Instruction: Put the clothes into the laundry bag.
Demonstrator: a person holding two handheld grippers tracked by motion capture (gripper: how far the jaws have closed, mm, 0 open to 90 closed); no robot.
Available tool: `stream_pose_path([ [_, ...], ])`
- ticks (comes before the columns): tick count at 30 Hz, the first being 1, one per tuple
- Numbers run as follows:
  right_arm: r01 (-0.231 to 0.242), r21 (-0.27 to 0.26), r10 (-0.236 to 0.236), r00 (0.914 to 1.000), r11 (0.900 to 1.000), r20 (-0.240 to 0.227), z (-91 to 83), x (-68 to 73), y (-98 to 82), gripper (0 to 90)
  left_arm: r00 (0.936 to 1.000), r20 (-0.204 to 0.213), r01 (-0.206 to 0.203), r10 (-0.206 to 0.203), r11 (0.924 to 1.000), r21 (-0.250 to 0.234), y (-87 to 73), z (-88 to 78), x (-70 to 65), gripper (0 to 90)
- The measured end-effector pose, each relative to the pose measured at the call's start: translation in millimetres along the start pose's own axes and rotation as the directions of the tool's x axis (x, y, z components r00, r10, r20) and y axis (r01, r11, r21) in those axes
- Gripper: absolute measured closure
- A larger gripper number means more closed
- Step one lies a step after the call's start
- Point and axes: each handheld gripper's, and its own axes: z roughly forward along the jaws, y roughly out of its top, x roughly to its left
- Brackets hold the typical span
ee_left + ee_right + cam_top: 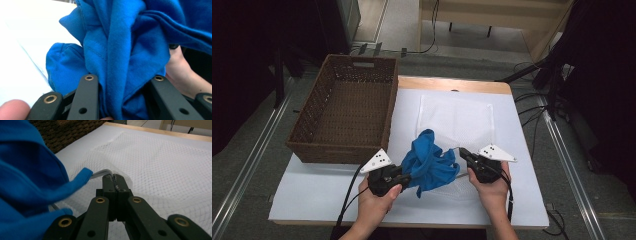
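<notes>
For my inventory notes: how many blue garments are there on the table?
1. The blue garment lies bunched at the mouth of the white mesh bag, held by the left gripper. More could be hidden inside its folds.

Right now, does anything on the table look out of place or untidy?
Only the crumpled blue cotton garment: it is bunched in a heap over the near edge of the white mesh laundry bag, which lies mostly flat. The brown woven wicker basket sits upright at the table's left. Nothing looks spilled or damaged.
</notes>
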Motion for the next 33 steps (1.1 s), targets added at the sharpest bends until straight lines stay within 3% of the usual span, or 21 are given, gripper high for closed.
stream_pose_path([
  [8, 0.002, -0.009, -0.002, 1.0000, 1.000, -0.008, -1.8, 1.1, 2.7, 90.0, 0.9987, 0.035, -0.040, 0.038, 0.9977, 0.054, -22.2, 24.7, -9.8, 72.7],
  [13, -0.004, -0.018, 0.004, 0.9999, 1.000, -0.013, -3.3, 1.2, 4.0, 90.0, 0.9973, 0.070, -0.031, 0.025, 0.9953, 0.091, -28.3, 41.1, -11.8, 71.9],
  [18, -0.009, -0.023, 0.009, 0.9997, 1.000, -0.021, -4.8, 1.1, 5.2, 90.0, 0.9955, 0.091, -0.043, 0.026, 0.9814, 0.187, -36.7, 54.8, -8.8, 70.4],
  [23, -0.008, -0.035, 0.006, 0.9993, 0.999, -0.037, -5.9, 3.2, 7.0, 90.0, 0.9965, 0.084, -0.017, -0.003, 0.9691, 0.246, -32.7, 60.2, -5.7, 67.5],
  [25, -0.001, -0.041, -0.001, 0.9990, 0.999, -0.045, -6.4, 5.7, 8.0, 90.0, 0.9968, 0.080, -0.014, -0.008, 0.9627, 0.270, -28.9, 62.2, -5.2, 64.3],
  [27, 0.008, -0.043, -0.010, 0.9986, 0.999, -0.051, -6.6, 8.6, 8.7, 90.0, 0.9975, 0.070, -0.022, 0.002, 0.9579, 0.286, -25.5, 64.7, -6.7, 55.2],
  [30, 0.022, -0.046, -0.024, 0.9979, 0.999, -0.059, -6.3, 10.8, 9.0, 90.0, 0.9980, 0.041, -0.056, 0.048, 0.9659, 0.253, -21.1, 63.5, -10.3, 34.5],
  [33, 0.015, -0.046, -0.018, 0.9982, 0.999, -0.058, -7.1, 9.7, 8.9, 90.0, 0.9971, 0.039, -0.071, 0.065, 0.9779, 0.197, -14.2, 55.9, -10.0, 27.8],
])
